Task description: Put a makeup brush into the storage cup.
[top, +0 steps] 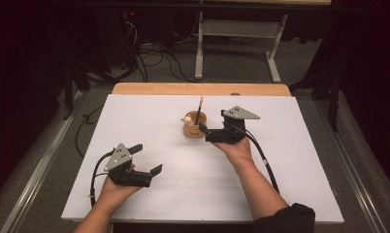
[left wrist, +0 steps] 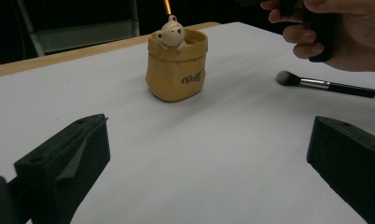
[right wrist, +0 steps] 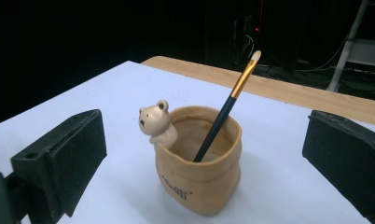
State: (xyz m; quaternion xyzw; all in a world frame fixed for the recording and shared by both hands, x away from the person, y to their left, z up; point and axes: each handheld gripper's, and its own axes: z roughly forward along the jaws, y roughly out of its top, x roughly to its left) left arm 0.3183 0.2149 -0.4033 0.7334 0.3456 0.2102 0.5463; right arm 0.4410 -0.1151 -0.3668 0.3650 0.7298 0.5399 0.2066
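A tan sack-shaped pot (top: 194,128) with a small bear figure on its rim stands at the middle of the white table top (top: 149,111). A dark-handled brush (right wrist: 221,120) with a gold band leans upright inside the pot (right wrist: 199,186). My right gripper (top: 211,121) is open just right of the pot, and its pads do not touch it. In the right gripper view the pot sits close ahead between the wide jaws of the right gripper (right wrist: 204,123). My left gripper (top: 147,159) rests open and empty at the near left. A second brush (left wrist: 325,86) lies flat on the table under the right hand (left wrist: 344,32).
A wooden strip (top: 198,89) edges the far side of the table. Beyond it stand a white desk frame (top: 199,48) and loose cables on the floor. Cables trail from both grippers toward the near edge.
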